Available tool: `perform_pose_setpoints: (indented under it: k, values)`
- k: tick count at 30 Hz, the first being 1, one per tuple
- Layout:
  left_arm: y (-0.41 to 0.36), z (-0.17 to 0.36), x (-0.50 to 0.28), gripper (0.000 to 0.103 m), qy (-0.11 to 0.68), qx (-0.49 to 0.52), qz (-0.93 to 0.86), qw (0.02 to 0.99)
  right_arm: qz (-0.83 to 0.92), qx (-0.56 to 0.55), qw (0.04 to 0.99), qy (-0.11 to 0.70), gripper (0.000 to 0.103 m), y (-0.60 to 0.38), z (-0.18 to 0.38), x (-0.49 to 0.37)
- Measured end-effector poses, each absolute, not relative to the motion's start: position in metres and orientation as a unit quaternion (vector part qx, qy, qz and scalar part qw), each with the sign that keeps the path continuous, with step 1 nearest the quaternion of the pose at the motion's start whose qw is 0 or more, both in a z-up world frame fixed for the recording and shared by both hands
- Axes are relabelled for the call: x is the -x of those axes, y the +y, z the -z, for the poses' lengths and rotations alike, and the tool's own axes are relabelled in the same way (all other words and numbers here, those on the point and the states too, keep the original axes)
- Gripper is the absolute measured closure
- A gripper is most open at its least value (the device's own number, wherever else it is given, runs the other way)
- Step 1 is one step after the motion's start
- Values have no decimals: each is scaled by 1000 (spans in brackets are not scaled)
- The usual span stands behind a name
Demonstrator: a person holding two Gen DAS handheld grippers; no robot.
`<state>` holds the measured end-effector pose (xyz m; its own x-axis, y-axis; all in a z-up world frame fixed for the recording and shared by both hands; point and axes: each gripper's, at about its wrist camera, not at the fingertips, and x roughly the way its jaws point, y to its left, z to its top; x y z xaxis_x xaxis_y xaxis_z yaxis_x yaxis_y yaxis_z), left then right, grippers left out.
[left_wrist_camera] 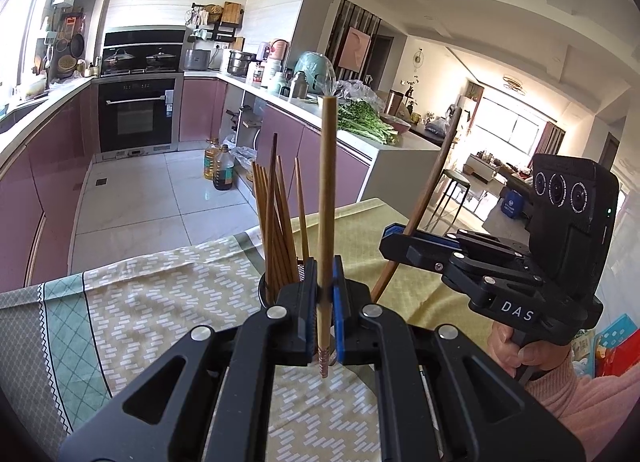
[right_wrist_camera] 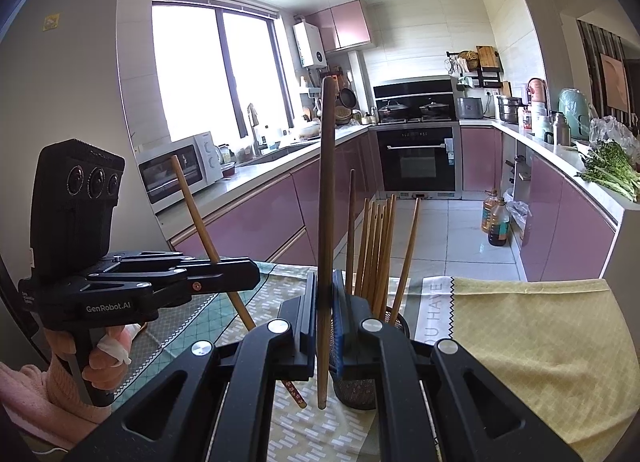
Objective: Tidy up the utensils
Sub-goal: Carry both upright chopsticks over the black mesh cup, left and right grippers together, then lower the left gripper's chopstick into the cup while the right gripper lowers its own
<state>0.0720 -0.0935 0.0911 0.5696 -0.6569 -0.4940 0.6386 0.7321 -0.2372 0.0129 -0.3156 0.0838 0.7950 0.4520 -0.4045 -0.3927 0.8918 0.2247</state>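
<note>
Two slim brown chopsticks stand upright, left gripper [left_wrist_camera: 325,294] and right gripper [right_wrist_camera: 325,302] each clamping one.

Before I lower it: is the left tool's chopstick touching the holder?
Apart. Right wrist view shows the chopstick in the left tool slanting clear beside the holder.

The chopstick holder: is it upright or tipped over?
Upright: the chopstick holder stands on the tablecloth, chopsticks sticking up.

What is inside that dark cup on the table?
The dark mesh cup holds a bunch of wooden chopsticks standing upright, fanned out. Their lower ends and the cup's bottom are hidden by its wall.
</note>
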Motion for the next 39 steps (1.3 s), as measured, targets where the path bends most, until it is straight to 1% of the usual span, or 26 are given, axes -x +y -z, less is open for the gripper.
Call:
perform_pose_setpoints:
  k: [20,39]
  values:
    - [-94,-116,-80,96,251,24,378,891,-217,-44,955,197,97,-312,-108,-18]
    - [-109,-124,-77,96,233,12,359,904,-215,-39,956,195,97,-312,-105,-27]
